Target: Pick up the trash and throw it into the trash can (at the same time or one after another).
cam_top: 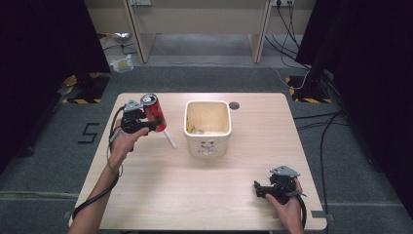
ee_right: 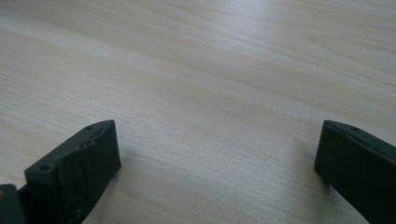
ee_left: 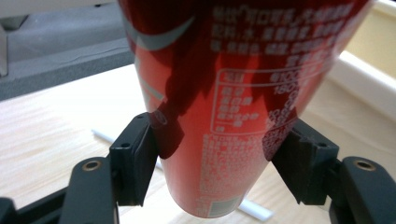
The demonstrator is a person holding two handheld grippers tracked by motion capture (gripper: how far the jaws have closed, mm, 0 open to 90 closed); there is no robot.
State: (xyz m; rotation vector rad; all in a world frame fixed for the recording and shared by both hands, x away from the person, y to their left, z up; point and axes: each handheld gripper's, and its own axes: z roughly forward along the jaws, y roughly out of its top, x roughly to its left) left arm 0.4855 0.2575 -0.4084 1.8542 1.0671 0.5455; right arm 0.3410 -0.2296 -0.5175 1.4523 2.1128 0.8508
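A red drinks can [cam_top: 154, 111] is held up above the table's left side, tilted, with my left gripper [cam_top: 155, 125] shut on it. In the left gripper view the can [ee_left: 233, 93] sits between both black jaws, its lower end pointing at the camera. A white straw [cam_top: 169, 138] lies on the wood just below the can; the straw [ee_left: 254, 210] peeks out under it. A cream square bin [cam_top: 207, 127] stands mid-table, to the right of the can. My right gripper [cam_top: 258, 189] rests low at the front right, open, with bare wood [ee_right: 210, 116] between its jaws.
The wooden table [cam_top: 195, 195] has a round cable hole [cam_top: 234, 105] behind the bin. Dark curtains flank both sides. Cables and a crumpled bag [cam_top: 122, 64] lie on the grey floor beyond the far edge.
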